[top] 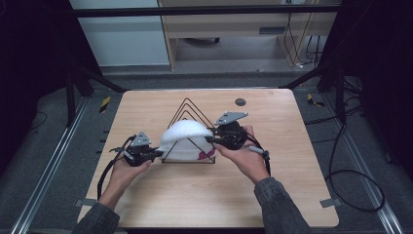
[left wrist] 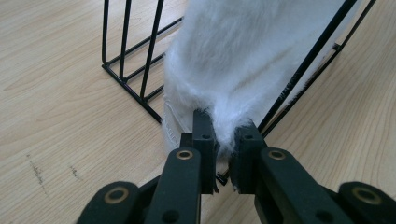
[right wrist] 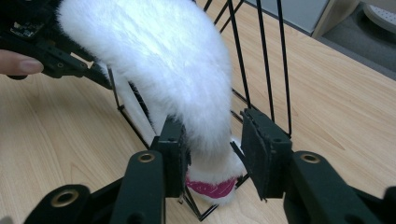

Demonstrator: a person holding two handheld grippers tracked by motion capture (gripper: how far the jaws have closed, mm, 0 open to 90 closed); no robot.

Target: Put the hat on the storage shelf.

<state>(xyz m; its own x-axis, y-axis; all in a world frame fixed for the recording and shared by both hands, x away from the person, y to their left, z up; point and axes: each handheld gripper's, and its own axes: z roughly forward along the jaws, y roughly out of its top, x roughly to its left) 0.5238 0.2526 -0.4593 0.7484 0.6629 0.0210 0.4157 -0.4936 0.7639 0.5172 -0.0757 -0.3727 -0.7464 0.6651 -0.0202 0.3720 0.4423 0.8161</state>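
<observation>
A white fluffy cloth (top: 185,134) with a pink mark (right wrist: 210,188) at one end hangs over a black wire rack (top: 187,105) of triangular frames at the middle of the wooden table (top: 272,195). My left gripper (left wrist: 225,135) comes in from the rack's left and is shut on the cloth's (left wrist: 247,60) near end. My right gripper (right wrist: 215,144) stands at the rack's right with the cloth's (right wrist: 163,60) other end between its jaws. One pad touches the fluff, and a gap shows at the other pad. In the high view, the left gripper (top: 158,153) and right gripper (top: 210,139) flank the rack.
A small dark round spot (top: 240,102) marks the table behind the rack. Metal rails (top: 53,161) run along the floor on both sides. Black cables (top: 350,180) loop on the floor at the right. A wooden cabinet (top: 234,29) stands beyond the table.
</observation>
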